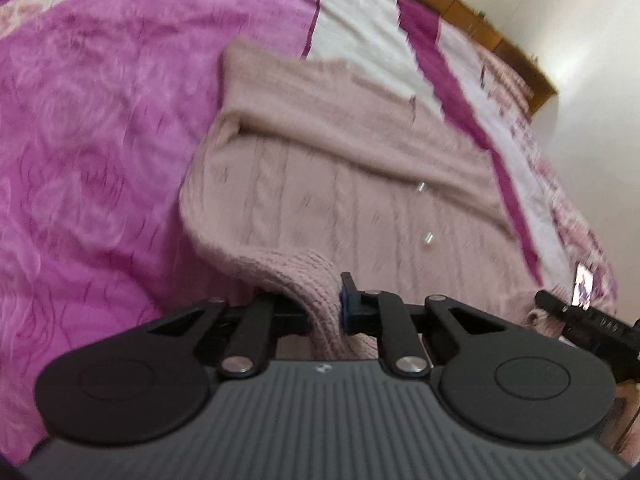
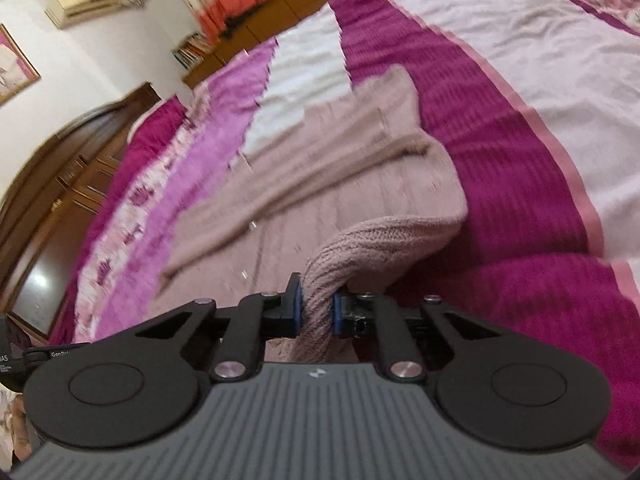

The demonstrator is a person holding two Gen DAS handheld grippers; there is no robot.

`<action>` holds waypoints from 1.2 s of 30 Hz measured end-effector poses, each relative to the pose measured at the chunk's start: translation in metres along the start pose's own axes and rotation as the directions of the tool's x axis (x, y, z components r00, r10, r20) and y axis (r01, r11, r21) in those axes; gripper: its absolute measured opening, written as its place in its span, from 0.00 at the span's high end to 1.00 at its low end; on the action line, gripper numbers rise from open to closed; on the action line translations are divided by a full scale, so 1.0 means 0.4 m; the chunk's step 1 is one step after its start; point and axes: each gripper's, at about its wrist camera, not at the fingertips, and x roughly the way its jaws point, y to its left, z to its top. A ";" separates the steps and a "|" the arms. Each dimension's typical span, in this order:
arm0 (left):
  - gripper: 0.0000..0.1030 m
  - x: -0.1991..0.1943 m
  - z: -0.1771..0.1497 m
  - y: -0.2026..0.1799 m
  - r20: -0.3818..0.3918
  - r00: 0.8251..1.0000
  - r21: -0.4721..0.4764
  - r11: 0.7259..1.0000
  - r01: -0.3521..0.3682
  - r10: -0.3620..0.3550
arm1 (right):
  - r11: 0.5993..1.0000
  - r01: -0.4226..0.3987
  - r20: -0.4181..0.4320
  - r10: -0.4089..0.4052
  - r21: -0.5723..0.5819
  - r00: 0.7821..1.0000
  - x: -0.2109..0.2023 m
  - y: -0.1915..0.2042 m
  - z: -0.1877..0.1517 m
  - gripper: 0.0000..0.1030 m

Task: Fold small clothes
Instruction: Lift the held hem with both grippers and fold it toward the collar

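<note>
A dusty-pink cable-knit sweater (image 1: 340, 184) lies spread on the bed, with a sleeve folded across its body; it also shows in the right wrist view (image 2: 320, 184). My left gripper (image 1: 324, 308) is shut on the sweater's near ribbed hem at its left corner and lifts it a little. My right gripper (image 2: 318, 310) is shut on the ribbed hem at the right corner, also raised off the bed. The right gripper's body (image 1: 592, 320) shows at the right edge of the left wrist view.
The bed has a magenta, pink and white patterned bedspread (image 1: 88, 152). A wooden headboard (image 1: 492, 32) stands at the far end. A dark wooden wardrobe (image 2: 60, 184) and white wall stand beside the bed. A phone (image 1: 583, 289) lies near the sweater's right side.
</note>
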 end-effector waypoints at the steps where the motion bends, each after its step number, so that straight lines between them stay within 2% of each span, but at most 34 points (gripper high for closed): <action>1: 0.86 -0.003 0.008 -0.002 0.014 1.000 -0.001 1.000 0.006 -0.006 | 1.000 -0.006 0.012 0.006 -0.002 1.000 0.002 0.003 0.008 0.85; 13: 0.86 -0.013 0.098 -0.041 0.139 0.990 -0.007 1.000 0.012 -0.011 | 0.998 -0.055 0.118 0.055 0.000 0.992 0.024 0.036 0.095 0.85; 29: 0.86 0.022 0.212 -0.083 0.238 0.971 0.017 1.000 -0.002 -0.003 | 0.995 -0.089 0.207 0.080 0.034 0.975 0.095 0.047 0.215 0.85; 36: 0.87 0.074 0.290 -0.052 0.275 0.961 -0.048 0.999 -0.017 0.029 | 0.994 -0.090 0.251 0.071 0.064 0.965 0.173 0.039 0.290 0.85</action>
